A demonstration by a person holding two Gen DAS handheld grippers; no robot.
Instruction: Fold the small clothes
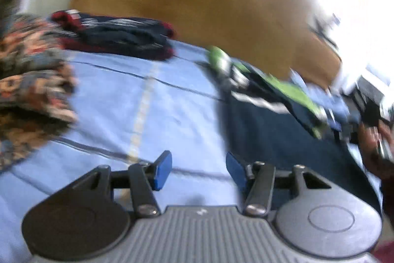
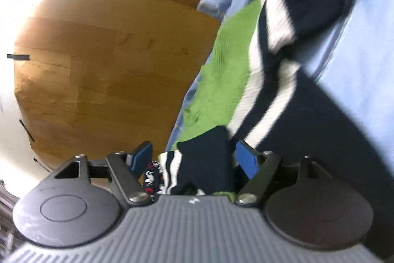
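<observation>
The right gripper is sitting with its jaws set wide, and a corner of the navy, white-striped and lime-green knitted garment is lying between the blue pads without either pad clearly pressing it, so the fabric looks loose rather than pinched; closing now risks catching only that thin dark corner, and I judge it could be slipping out once lifted, or dragging the green layer along and spoiling the fold. The left gripper is hovering with its jaws also wide and nothing between them, the same garment lying just ahead and to the right of its right pad; both views are blurring, so a fast sweep might be ruffling the pale blue bedsheet with thin dark stripes that everything is resting on. Far ahead and left of the left jaws a folded dark navy and red striped piece of clothing is lying on the sheet, and a reddish patterned fabric is bunching at the far left. Beyond the sheet a brown wooden floor is showing, with bright daylight washing out the room's edge
</observation>
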